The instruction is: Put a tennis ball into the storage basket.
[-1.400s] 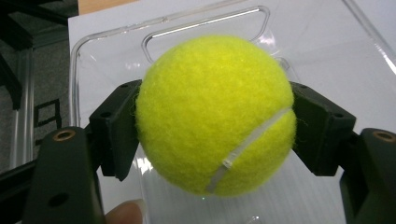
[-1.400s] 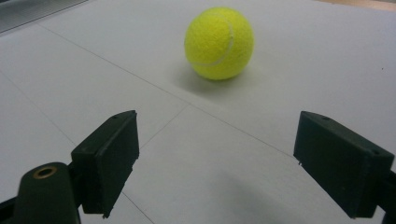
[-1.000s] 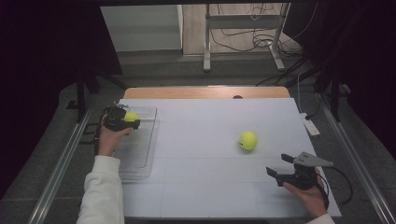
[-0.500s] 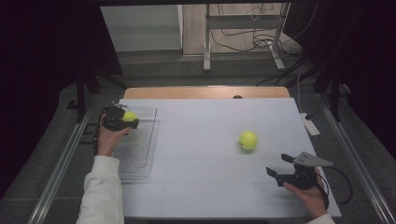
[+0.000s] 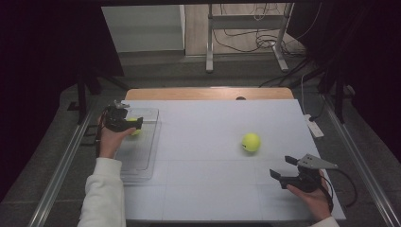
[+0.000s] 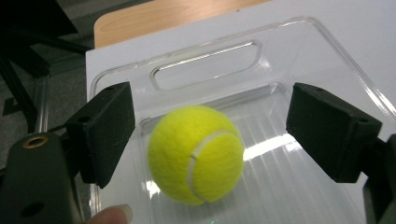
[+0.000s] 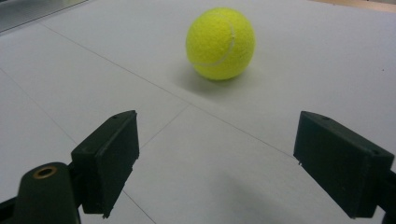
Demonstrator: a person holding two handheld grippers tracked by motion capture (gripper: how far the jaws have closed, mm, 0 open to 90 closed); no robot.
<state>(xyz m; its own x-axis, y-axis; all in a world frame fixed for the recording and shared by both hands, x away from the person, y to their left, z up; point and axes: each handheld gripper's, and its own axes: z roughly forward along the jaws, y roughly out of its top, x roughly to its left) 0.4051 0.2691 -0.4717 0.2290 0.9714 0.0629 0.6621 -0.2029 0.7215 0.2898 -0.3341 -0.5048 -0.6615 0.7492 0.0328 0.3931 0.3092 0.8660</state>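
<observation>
Clear plastic marks the far left of the bench (image 5: 208,189): a see-through tray (image 6: 327,42) lies there, and your left gripper (image 6: 210,135) hangs over it. Its jaws have just been opening; a yellow tennis ball (image 6: 196,154) sits between them in the tray, a gap showing on each side. Right of centre, a second tennis ball (image 5: 251,142) rests on the white surface. Your right gripper (image 5: 283,168) sits near the front right corner, jaws spread wide with nothing between them, pointing toward that ball.
</observation>
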